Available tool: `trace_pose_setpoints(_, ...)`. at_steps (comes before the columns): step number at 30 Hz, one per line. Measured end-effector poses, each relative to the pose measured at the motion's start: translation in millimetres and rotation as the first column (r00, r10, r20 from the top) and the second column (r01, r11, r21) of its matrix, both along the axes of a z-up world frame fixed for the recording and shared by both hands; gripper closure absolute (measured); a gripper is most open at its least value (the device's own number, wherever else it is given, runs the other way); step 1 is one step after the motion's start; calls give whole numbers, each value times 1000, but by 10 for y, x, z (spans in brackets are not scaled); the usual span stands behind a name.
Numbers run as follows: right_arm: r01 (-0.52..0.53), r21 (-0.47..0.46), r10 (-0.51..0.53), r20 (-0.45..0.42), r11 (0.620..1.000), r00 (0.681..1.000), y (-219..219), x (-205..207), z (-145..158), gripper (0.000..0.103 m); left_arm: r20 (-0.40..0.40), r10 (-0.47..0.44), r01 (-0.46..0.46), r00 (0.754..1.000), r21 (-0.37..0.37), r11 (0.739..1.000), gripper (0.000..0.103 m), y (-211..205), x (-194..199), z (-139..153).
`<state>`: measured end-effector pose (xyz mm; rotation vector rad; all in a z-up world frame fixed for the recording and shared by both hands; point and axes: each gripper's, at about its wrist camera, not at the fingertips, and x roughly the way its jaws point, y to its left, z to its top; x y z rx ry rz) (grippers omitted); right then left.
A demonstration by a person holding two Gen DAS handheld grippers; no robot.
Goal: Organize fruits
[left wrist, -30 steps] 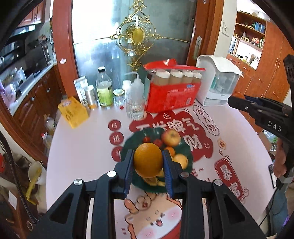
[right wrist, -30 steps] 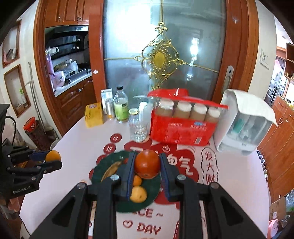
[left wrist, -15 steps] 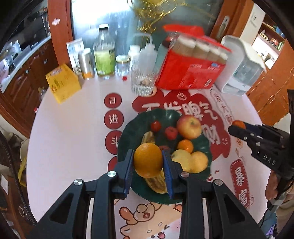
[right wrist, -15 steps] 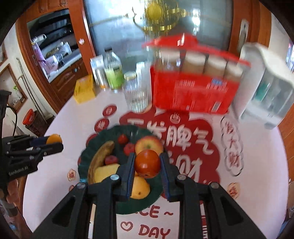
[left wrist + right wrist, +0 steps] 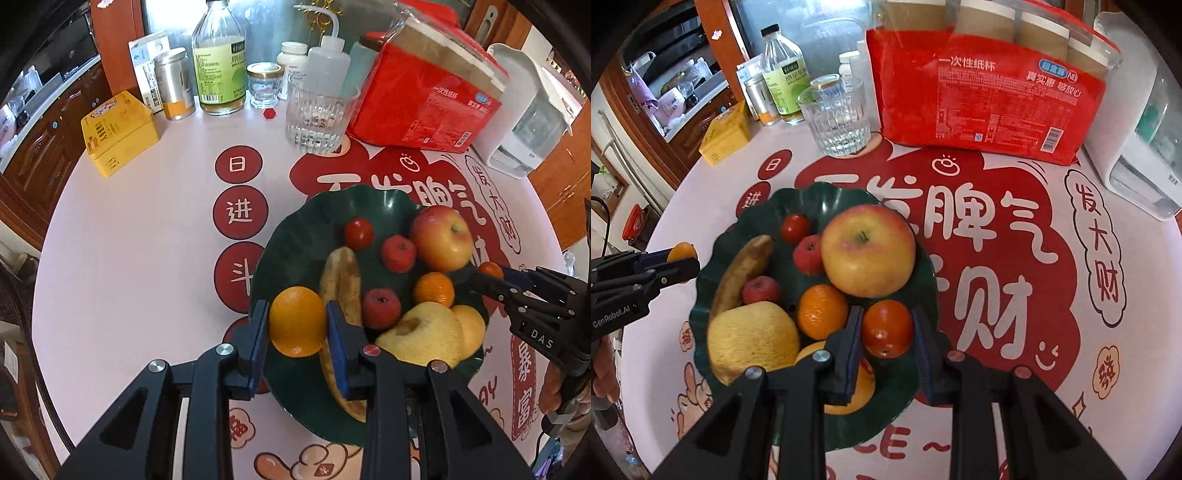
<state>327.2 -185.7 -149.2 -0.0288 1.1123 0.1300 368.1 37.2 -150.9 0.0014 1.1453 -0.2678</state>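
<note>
A dark green plate (image 5: 295,236) (image 5: 798,203) on the round table holds a big apple (image 5: 441,238) (image 5: 868,251), a banana (image 5: 341,280) (image 5: 738,273), a yellow pear (image 5: 424,338) (image 5: 753,339), a mandarin (image 5: 433,290) (image 5: 822,312) and small red fruits. My left gripper (image 5: 297,325) is shut on an orange (image 5: 297,321) above the plate's left rim. My right gripper (image 5: 886,328) is shut on a red-orange tomato-like fruit (image 5: 886,328) over the plate's right edge. Each gripper also shows at the side of the other's view, left gripper (image 5: 670,266) and right gripper (image 5: 487,277).
At the back stand a ribbed glass (image 5: 319,120) (image 5: 838,118), a red pack of paper cups (image 5: 424,96) (image 5: 990,96), bottles and jars (image 5: 219,55), a yellow tin (image 5: 118,131) and a white dispenser (image 5: 528,122). The printed tablecloth (image 5: 140,229) lies bare left of the plate.
Both grippers have come down toward the plate with their fruits still held. The plate and table now fill much more of both views.
</note>
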Motion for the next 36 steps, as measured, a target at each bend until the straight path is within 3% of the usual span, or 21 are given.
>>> trace_pose_setpoints(17,6,29,-6,-12,1000,1000,-13,36,-67,76,6,-2,2,1000,22,1000,71,-60,30,-62)
trace_pose_setpoints(23,-8,65,7,22,998,1000,3,-29,72,66,11,-3,3,1000,15,1000,61,-65,-34,27)
trace_pose_setpoints(36,-1,161,-3,27,987,1000,-8,-123,537,63,52,26,-25,998,-19,999,39,11,-277,444)
